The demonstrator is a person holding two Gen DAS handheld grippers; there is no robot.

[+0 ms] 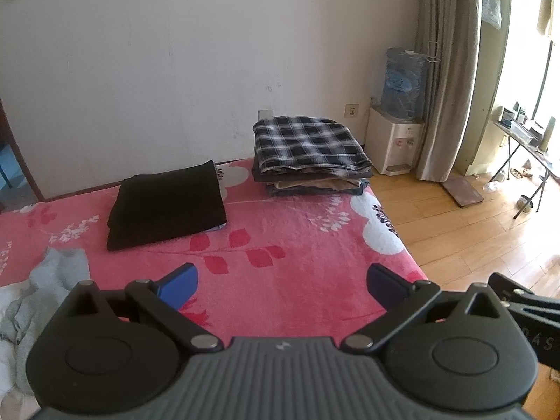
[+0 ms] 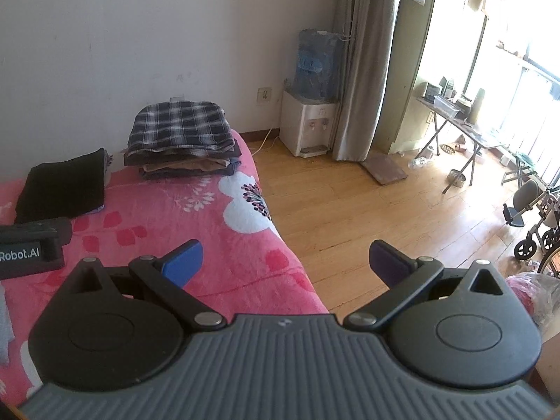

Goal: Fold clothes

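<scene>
With both grippers held above the bed [image 1: 287,224], I judge the step in hand to be the reach for the next unfolded garment. The left gripper [image 1: 281,288] has its jaws spread wide and grips nothing; the right gripper [image 2: 285,262] is equally wide and empty, poised over the bed's right edge and the wooden floor [image 2: 367,210].

The grey garment [image 1: 52,280] lies crumpled at the lower left of the left wrist view, on the bedspread, to the left of the left gripper. Only a sliver of grey shows at the left border of the right wrist view.

Procedure, as I would run it:
1. Swing the left gripper left and down toward the grey heap.
2. Pinch a single edge layer, not a bunched fold.
3. Bring the right gripper across to a second edge, then draw the cloth flat before any fold.

Orientation: the garment is wadded, so I cannot tell its long axis or which end is collar or hem. What shows runs roughly from near to far along the left border.

Finished items sit well apart: a folded black garment [image 1: 168,206] and a stack of folded clothes [image 1: 311,154] by the wall.
</scene>
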